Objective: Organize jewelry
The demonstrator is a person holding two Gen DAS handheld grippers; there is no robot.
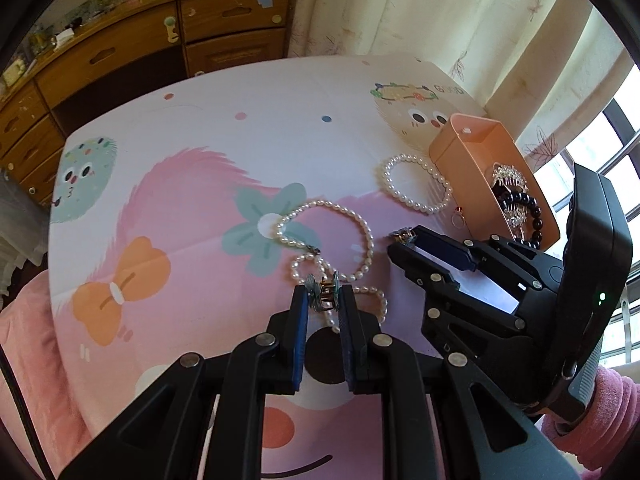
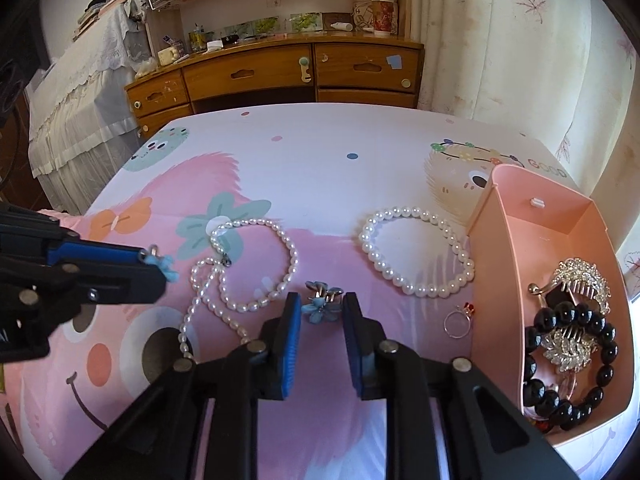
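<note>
My left gripper is shut on a small blue flower hair clip, held just above the pearl necklace; the clip shows at its tips in the right wrist view. My right gripper is open around a second blue flower clip that lies on the cartoon tablecloth. A pearl bracelet and a thin ring with a red stone lie beside the pink box. The box holds a black bead bracelet and crystal hair combs.
A wooden desk with drawers stands behind the table, with a cloth-covered piece to its left. Curtains hang at the right. The pink box sits near the table's right edge.
</note>
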